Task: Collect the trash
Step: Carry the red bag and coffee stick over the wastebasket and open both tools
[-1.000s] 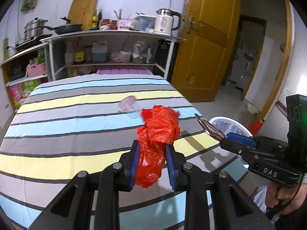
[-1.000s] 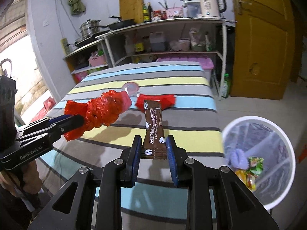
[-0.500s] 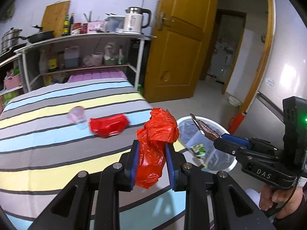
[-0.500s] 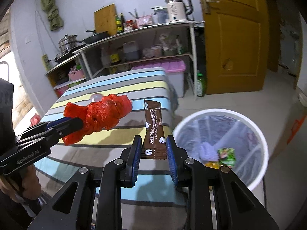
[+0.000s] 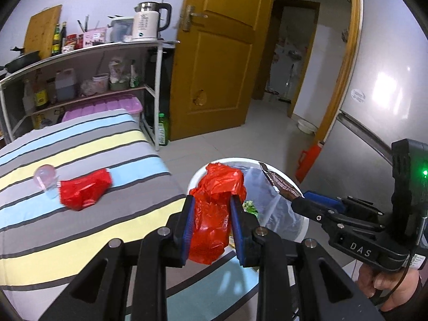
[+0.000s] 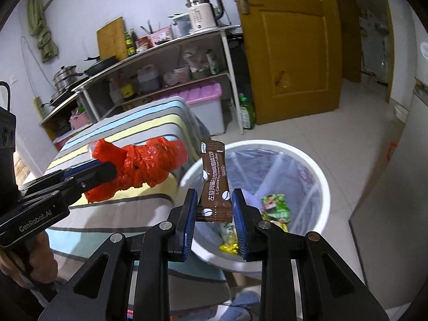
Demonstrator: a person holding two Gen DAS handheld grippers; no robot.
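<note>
My left gripper [image 5: 210,214] is shut on a crumpled red plastic bag [image 5: 216,200], held above the near rim of the white trash bin [image 5: 299,230]. My right gripper [image 6: 215,211] is shut on a brown coffee sachet [image 6: 215,187], held upright over the bin [image 6: 315,171], which has a clear liner and several wrappers inside. In the right wrist view the left gripper [image 6: 107,169] carries the red bag [image 6: 144,167] just left of the bin. The left wrist view shows the right gripper [image 5: 299,200] with the sachet [image 5: 281,184] over the bin.
A red wrapper [image 5: 84,191] and a clear plastic cup [image 5: 45,176] lie on the striped table [image 5: 80,235]. Behind stand a shelf rack [image 5: 157,93] with a kettle [image 5: 148,22], a yellow door [image 5: 222,61] and a fridge [image 5: 379,123] at the right.
Both grippers have swung right from above the table to the bin, still holding the red bag and the sachet. The bin has come into full view beneath them.
</note>
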